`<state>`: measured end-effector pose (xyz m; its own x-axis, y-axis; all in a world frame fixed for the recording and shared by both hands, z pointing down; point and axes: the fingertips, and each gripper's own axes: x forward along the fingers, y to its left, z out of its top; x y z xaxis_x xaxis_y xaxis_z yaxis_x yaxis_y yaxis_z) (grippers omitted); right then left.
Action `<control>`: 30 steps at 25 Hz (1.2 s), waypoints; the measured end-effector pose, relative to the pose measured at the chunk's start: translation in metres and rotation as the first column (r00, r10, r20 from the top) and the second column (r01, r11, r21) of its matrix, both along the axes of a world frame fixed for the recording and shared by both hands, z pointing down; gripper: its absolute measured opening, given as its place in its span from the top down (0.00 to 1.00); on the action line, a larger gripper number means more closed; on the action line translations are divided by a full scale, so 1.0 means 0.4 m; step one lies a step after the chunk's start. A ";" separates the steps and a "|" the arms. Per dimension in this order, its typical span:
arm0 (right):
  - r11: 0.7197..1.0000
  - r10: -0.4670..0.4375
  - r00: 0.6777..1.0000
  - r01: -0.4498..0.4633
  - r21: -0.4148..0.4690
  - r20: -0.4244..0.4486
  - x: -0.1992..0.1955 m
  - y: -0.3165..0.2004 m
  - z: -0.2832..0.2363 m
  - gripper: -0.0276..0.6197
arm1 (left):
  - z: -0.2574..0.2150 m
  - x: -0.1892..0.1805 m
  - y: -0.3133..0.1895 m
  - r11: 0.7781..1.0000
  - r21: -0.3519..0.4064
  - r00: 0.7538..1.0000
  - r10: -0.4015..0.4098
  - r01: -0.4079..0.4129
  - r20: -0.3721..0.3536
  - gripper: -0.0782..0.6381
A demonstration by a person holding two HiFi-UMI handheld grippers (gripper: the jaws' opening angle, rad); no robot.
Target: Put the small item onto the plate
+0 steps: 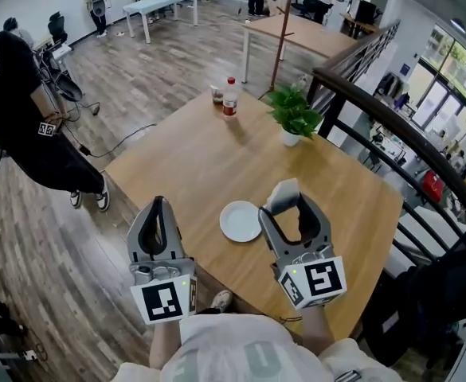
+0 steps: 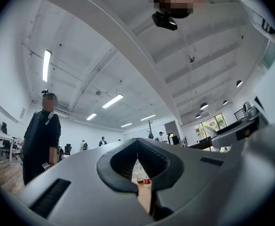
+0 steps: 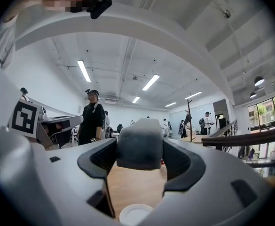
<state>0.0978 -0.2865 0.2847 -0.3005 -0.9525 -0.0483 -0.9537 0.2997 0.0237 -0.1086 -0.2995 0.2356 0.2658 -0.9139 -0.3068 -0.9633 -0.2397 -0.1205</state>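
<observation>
**Grey block in your right claw, plate just to its left**

Your left claw (image 1: pixel 159 207) hangs at the near left edge of the tabletop (image 1: pixel 186 164). Its jaws are closed tip to tip, with nothing between them. Your right claw (image 1: pixel 291 207) is clamped on the small item (image 1: pixel 283 192), a pale grey block that fills the gap between its jaws. The white plate (image 1: pixel 240 221) lies bare on the tabletop between your two claws, just left of the right one, and the block sits off its right rim. Farther back on the right stands a potted plant (image 1: pixel 292 116). At the far edge a bottle (image 1: pixel 230 98) stands beside a small jar (image 1: pixel 217 94). A person in black (image 1: pixel 21 110) stands on the floor at far left.
</observation>
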 end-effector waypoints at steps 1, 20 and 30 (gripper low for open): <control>1.000 0.006 1.000 -0.006 -0.018 -0.006 0.002 -0.014 0.009 0.48 | 0.006 0.006 -0.006 1.000 -0.006 1.000 0.008 -0.008 -0.001 0.88; 0.854 -0.138 0.965 0.002 -0.521 -0.223 -0.047 -0.303 0.531 0.48 | 0.220 0.033 -0.131 0.975 -0.218 0.999 0.040 -0.039 -0.001 0.88; 0.702 -0.262 0.926 -0.010 -0.712 -0.271 -0.062 -0.319 0.781 0.48 | 0.267 -0.006 -0.153 0.962 -0.274 1.000 -0.018 0.025 0.025 0.88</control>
<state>0.0729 -0.4140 0.5971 -0.2873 -0.6220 0.7284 -0.8771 0.4764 0.0608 -0.1109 -0.3606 0.3425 0.2490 -0.9678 -0.0383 -0.9665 -0.2457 -0.0745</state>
